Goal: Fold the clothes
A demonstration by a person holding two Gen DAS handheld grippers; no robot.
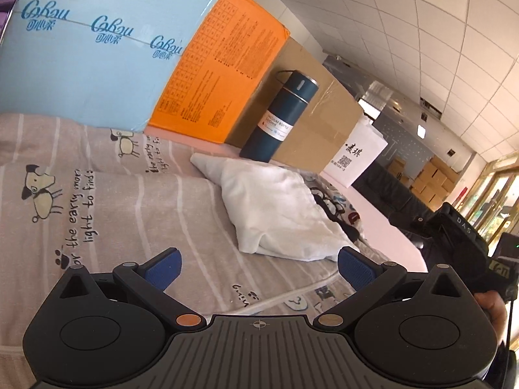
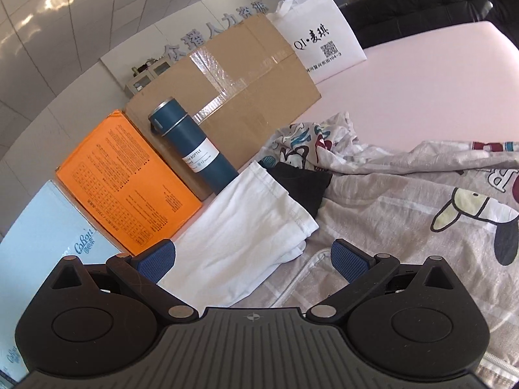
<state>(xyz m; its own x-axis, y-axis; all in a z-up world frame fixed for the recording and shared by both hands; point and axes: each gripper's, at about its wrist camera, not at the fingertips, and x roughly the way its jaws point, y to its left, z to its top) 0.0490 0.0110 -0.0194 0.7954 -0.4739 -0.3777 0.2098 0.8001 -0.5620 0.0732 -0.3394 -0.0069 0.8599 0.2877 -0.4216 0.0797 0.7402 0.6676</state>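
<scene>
Grippers: left gripper (image 1: 258,267) and right gripper (image 2: 253,261), both spread, empty. Crumpled white cotton garment (image 2: 246,223) at frame centre, atop striped cartoon-print bedsheet (image 1: 129,214). Best pinched at opposite hem corners, lifted taut before folding.

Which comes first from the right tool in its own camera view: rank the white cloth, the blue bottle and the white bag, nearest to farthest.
1. White cloth: just ahead of the right tool, between its open fingers.
2. Blue bottle: behind the cloth, left of centre, against the boxes.
3. White bag: farthest, at the back right.
</scene>
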